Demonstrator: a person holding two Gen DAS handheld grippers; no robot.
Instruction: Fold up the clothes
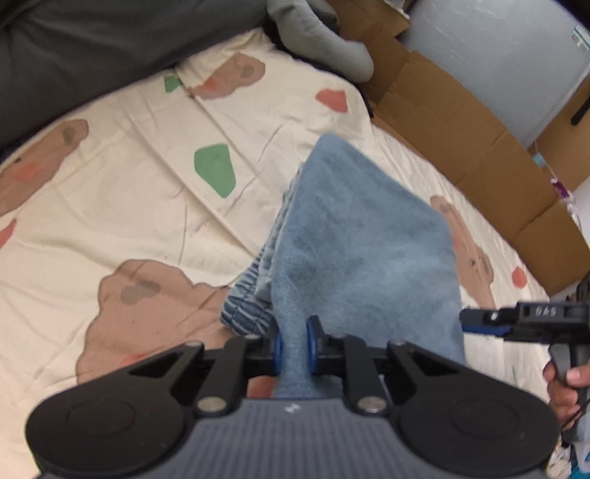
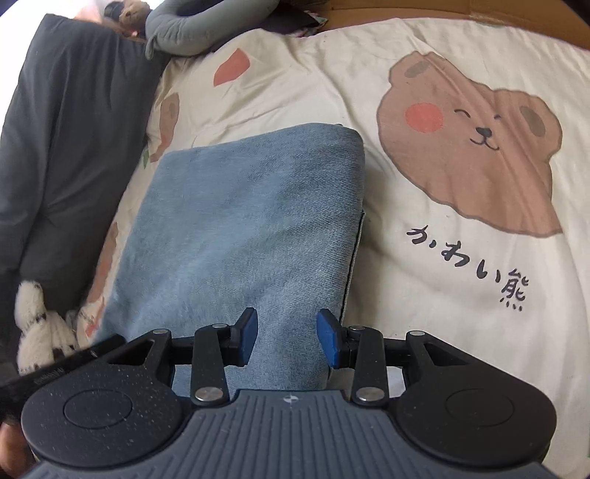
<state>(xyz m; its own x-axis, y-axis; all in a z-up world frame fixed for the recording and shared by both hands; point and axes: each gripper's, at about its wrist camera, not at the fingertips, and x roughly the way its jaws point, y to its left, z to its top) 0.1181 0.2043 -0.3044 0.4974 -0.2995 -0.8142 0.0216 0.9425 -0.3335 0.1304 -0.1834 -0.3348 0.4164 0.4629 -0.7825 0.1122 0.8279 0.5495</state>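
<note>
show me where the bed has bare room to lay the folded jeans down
Open sheet lies right of the jeans, over the bear print. Another patch sits around the green blotch. The dark blanket side is crowded.

A bed [image 2: 424, 287] is carrying everything, its cream sheet [image 1: 121, 221] showing brown bear faces, green and coral patches, and a line of black script. Folded jeans [image 2: 239, 228] are lying on the sheet, beside the big bear print. A dark blanket [image 2: 70, 154] is lying along the sheet's edge, a grey cushion [image 2: 177, 33] is resting at the far end, and a white plush toy [image 2: 40, 331] is sitting by the blanket.
</note>
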